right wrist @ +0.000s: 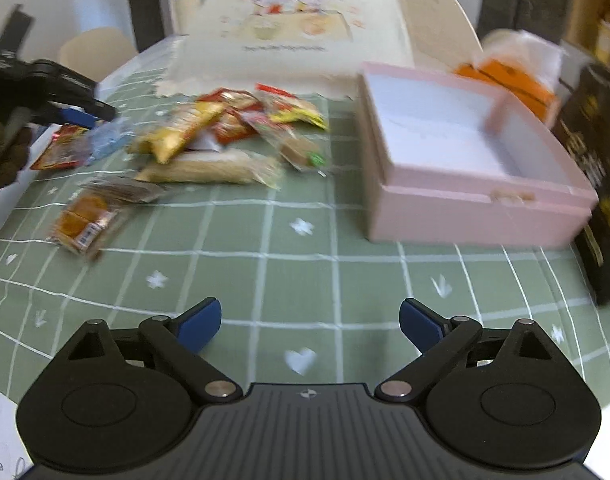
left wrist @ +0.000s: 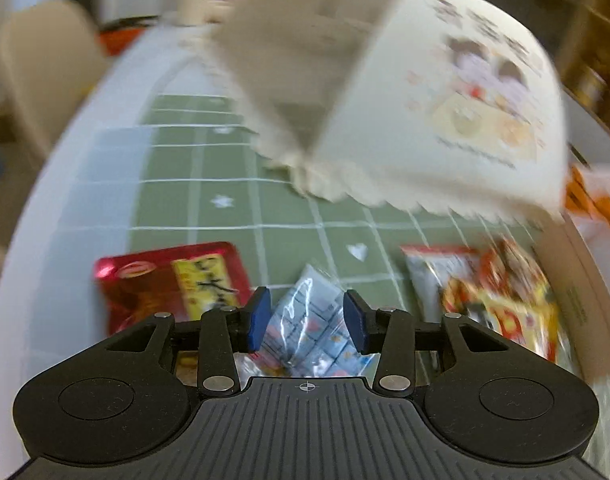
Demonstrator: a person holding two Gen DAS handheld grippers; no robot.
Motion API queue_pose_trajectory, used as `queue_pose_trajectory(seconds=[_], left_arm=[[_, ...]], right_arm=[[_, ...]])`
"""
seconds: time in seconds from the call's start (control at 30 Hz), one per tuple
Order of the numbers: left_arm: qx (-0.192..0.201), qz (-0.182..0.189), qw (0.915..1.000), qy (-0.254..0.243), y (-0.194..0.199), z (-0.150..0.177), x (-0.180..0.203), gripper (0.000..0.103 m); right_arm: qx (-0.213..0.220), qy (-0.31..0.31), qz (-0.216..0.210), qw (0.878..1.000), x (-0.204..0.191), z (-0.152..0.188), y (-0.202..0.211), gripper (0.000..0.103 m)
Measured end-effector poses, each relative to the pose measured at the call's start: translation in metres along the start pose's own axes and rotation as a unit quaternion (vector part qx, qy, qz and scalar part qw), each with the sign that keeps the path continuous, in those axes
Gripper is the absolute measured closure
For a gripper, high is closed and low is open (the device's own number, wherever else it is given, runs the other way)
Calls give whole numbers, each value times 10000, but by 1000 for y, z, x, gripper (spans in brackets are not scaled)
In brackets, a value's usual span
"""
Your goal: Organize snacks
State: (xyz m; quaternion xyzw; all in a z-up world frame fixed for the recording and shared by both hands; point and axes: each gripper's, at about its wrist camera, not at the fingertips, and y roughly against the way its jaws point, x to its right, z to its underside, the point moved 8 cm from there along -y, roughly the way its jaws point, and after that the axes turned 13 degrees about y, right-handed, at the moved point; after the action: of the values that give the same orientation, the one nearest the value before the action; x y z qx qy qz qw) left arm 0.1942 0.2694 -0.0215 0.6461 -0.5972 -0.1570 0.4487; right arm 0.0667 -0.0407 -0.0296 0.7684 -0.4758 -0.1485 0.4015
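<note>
My left gripper has its blue pads on either side of a clear blue-and-white snack packet; whether they press it I cannot tell. A red packet lies to its left, a red-yellow packet to its right. In the right wrist view the left gripper is at the far left over the blue packet. My right gripper is open and empty above the green tablecloth. A pile of snacks lies ahead, and an open pink box stands at the right.
A cream paper bag with a cartoon print stands behind the pile and also shows in the left wrist view. An orange-and-white bag and a dark box are at the right. Two orange-brown packets lie at the left. Beige chairs surround the table.
</note>
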Motion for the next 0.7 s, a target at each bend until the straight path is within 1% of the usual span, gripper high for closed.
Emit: queue_pose_trajectory(seconds=[0.03, 0.07, 0.1, 0.13, 0.17, 0.2, 0.23, 0.27, 0.33, 0.43, 0.47, 0.5, 0.53, 0.57, 0.6, 0.63, 0.67, 0.7], left_arm=[[-150, 88, 9992, -368, -2, 5, 8, 58], [-302, 128, 9964, -784, -2, 12, 16, 58], [-395, 155, 9919, -1195, -2, 21, 23, 56], [-365, 169, 9855, -1651, 1, 30, 32, 53], [-299, 163, 9792, -1998, 3, 36, 38, 53], [-278, 143, 9760, -2155, 4, 40, 42, 53], [-304, 115, 9760, -2154, 2, 41, 44, 53], [-367, 85, 9786, -2023, 0, 40, 46, 52], [-449, 70, 9830, -1777, -4, 38, 47, 47], [-543, 8, 9847, -1657, -10, 39, 54, 40], [-591, -15, 9842, -1670, -9, 40, 55, 37], [-693, -79, 9821, -1748, -10, 43, 54, 31], [-798, -211, 9782, -1906, -14, 48, 55, 29], [-798, -316, 9736, -2114, -16, 52, 56, 23], [-755, -290, 9727, -2175, -16, 54, 57, 23], [-781, -273, 9747, -2079, -17, 53, 56, 25], [-787, -262, 9778, -1922, -16, 51, 54, 26], [-736, -248, 9820, -1720, -14, 47, 51, 32]], right_arm=[[25, 12, -19, 10000, 0, -2, 1, 6], [32, 8, -40, 10000, -1, -3, 3, 6], [21, -6, -68, 10000, -1, -4, 2, 6], [2, -21, -83, 10000, -1, -3, 2, 6], [-17, -40, -82, 10000, -1, -2, 0, 6], [-38, -62, -69, 9999, -1, 0, -2, 6], [-71, -87, -55, 9999, -2, 2, -4, 6], [-113, -119, -53, 9999, -3, 5, -6, 6], [-182, -188, -104, 9996, -5, 10, -6, 6], [-160, -167, -179, 9996, -10, 12, -3, 6], [-128, -134, -193, 9996, -12, 11, -2, 6], [-101, -80, -213, 9997, -15, 11, 0, 6], [-87, -35, -223, 9997, -18, 11, 1, 6], [-78, 9, -225, 9997, -19, 11, 2, 6], [-69, 43, -217, 9997, -21, 11, 2, 6], [-60, 70, -207, 9997, -22, 11, 3, 6], [-51, 84, -200, 9998, -22, 10, 4, 6], [-28, 90, -205, 9997, -23, 9, 5, 6]])
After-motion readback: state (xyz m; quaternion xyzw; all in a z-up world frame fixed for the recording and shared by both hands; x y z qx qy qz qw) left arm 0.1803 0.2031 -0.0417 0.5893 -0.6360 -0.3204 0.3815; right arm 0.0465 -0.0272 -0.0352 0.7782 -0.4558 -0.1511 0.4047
